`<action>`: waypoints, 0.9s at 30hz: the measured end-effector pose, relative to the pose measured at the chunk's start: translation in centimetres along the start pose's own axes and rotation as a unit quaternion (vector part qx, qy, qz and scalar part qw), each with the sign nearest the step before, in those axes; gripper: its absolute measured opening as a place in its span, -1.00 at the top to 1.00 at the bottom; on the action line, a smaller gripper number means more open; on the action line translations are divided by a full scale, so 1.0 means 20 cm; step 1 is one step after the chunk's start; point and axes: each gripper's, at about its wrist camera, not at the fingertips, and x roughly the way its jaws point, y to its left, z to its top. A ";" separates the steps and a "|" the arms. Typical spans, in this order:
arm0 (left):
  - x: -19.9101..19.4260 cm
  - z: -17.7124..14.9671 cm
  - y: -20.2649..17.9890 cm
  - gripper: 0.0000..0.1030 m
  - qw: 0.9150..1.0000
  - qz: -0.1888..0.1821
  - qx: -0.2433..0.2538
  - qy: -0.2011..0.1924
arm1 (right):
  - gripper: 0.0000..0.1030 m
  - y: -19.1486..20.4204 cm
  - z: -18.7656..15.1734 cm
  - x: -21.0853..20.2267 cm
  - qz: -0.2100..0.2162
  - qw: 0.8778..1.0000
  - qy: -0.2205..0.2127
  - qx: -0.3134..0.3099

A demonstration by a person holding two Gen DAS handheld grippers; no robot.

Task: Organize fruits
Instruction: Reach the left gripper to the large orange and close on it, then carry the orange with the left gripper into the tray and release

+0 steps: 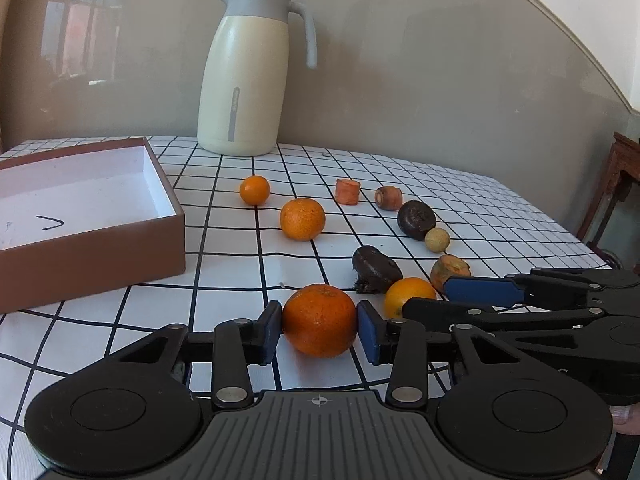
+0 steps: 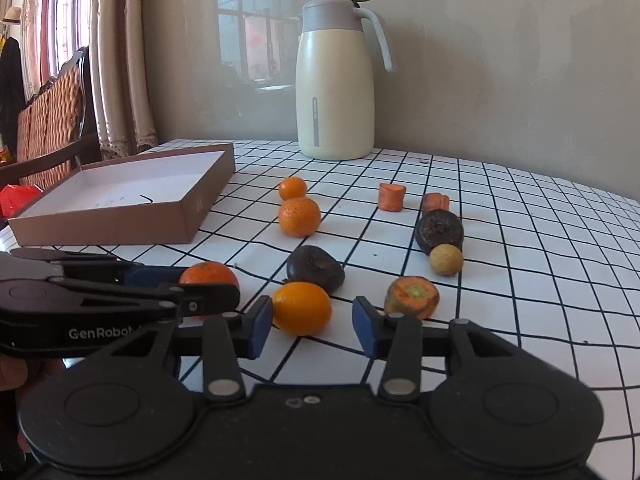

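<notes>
My left gripper (image 1: 319, 330) is shut on a large orange tangerine (image 1: 319, 320), which rests on the checked tablecloth; the same tangerine shows in the right wrist view (image 2: 208, 274). My right gripper (image 2: 312, 326) is open around a smaller yellow-orange citrus (image 2: 301, 308), its left pad touching it and its right pad apart. That citrus also shows in the left wrist view (image 1: 408, 294). Two more tangerines (image 1: 302, 219) (image 1: 255, 190) lie farther back. An open brown box (image 1: 100, 240) with a white inside stands at the left.
Carrot pieces (image 2: 412, 297) (image 2: 392, 197) (image 2: 436, 202), two dark round lumps (image 2: 315, 268) (image 2: 439, 230) and a small tan fruit (image 2: 446, 260) lie on the cloth (image 2: 540, 260). A cream thermos jug (image 2: 334, 80) stands at the back by the wall. A wicker chair (image 2: 52, 116) is beyond the table's left edge.
</notes>
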 end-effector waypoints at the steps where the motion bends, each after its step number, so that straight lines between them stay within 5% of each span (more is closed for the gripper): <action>1: 0.00 0.00 0.01 0.20 1.000 -0.001 -0.004 0.000 | 0.30 -0.01 0.00 0.01 0.004 1.000 0.001 0.003; 11: 0.03 -0.01 0.03 0.21 0.999 -0.021 -0.024 0.006 | 0.50 -0.03 0.01 0.03 0.025 0.999 0.008 0.027; 18: -0.03 -0.02 -0.04 0.20 1.000 0.015 0.026 -0.003 | 0.49 0.01 0.00 -0.03 -0.007 1.000 -0.014 -0.008; 27: -0.17 0.01 0.05 0.20 0.998 0.047 0.015 -0.041 | 0.50 0.06 0.02 -0.09 -0.023 0.999 -0.037 -0.019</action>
